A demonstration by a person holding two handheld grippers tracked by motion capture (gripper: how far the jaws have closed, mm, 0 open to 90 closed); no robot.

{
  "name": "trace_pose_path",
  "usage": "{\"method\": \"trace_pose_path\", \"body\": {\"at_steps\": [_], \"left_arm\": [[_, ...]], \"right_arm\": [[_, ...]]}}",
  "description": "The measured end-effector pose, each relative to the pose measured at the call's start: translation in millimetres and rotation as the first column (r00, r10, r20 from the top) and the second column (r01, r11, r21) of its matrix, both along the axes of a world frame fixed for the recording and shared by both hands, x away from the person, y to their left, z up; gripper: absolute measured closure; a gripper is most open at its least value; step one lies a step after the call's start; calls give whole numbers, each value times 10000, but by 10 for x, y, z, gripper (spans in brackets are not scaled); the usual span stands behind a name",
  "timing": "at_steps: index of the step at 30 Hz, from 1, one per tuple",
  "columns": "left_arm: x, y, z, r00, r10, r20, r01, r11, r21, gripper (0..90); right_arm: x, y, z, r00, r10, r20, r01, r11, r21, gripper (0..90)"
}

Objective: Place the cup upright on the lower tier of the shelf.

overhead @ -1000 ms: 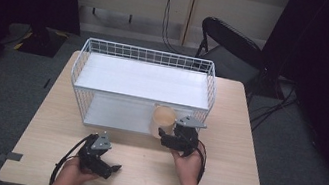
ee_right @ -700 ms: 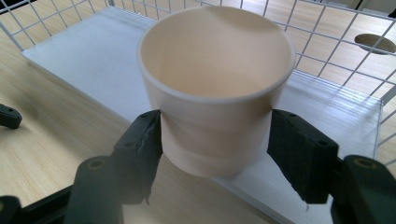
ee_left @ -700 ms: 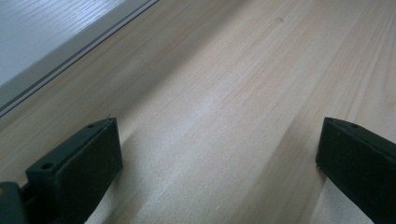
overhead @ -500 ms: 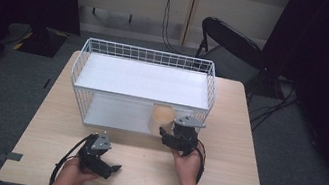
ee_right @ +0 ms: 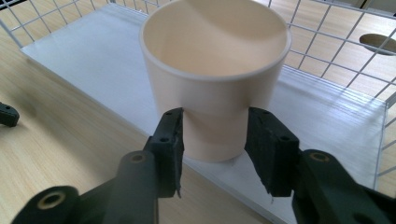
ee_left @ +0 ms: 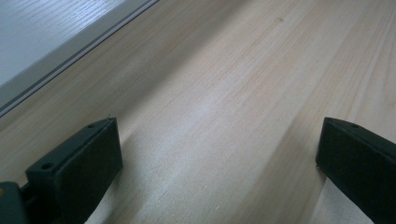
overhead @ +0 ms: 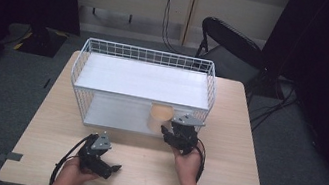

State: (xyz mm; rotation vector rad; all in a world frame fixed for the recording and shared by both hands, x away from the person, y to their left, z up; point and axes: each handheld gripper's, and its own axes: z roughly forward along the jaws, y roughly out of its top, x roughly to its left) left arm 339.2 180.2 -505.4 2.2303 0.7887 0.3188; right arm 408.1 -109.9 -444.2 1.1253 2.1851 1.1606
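A cream plastic cup (overhead: 158, 118) stands upright on the front edge of the white lower board (overhead: 113, 114) of a white wire shelf rack (overhead: 148, 55). My right gripper (overhead: 166, 132) reaches it from the front. In the right gripper view the cup (ee_right: 215, 70) sits between the two black jaws of my right gripper (ee_right: 214, 135), which press on its lower sides. My left gripper (overhead: 113, 168) rests low near the table's front left. In the left gripper view my left gripper (ee_left: 219, 154) stands wide open over bare wood.
The rack has a white top board (overhead: 144, 80) and wire walls, and takes up the far half of the wooden table (overhead: 236, 135). A black folding chair (overhead: 233, 48) stands behind the table at the right. Bare wood lies between the two hands.
The right gripper and the cup have shifted slightly left at the rack's front edge. The left gripper has stayed where it was.
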Motion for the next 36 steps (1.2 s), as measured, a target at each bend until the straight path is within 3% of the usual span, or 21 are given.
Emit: {"method": "trace_pose_path", "body": {"at_steps": [15, 16, 19, 23, 30, 36], "left_arm": [[0, 0, 0, 10000, -1, 1, 1, 10000, -1, 0], [0, 0, 0, 10000, 0, -1, 0, 10000, -3, 0], [0, 0, 0, 10000, -1, 0, 1, 10000, 1, 0], [0, 0, 0, 10000, 1, 0, -1, 10000, 0, 0], [-1, -1, 0, 10000, 4, -9, -4, 10000, -8, 0], [0, 0, 0, 10000, 2, 0, -2, 10000, -1, 0]], "right_arm": [[45, 20, 29, 10000, -14, 73, 15, 9999, -125, 766], [45, 21, 28, 10000, -1, 68, 2, 9999, -129, 754], [35, 22, 11, 9999, -77, 101, 78, 9999, -82, 534], [12, 6, 15, 10000, -52, 70, 51, 9998, 198, 330], [-29, 24, 78, 9990, 339, 277, -346, 9990, 274, 153], [-65, 60, 100, 9980, 539, 336, -549, 9981, 289, 133]]}}
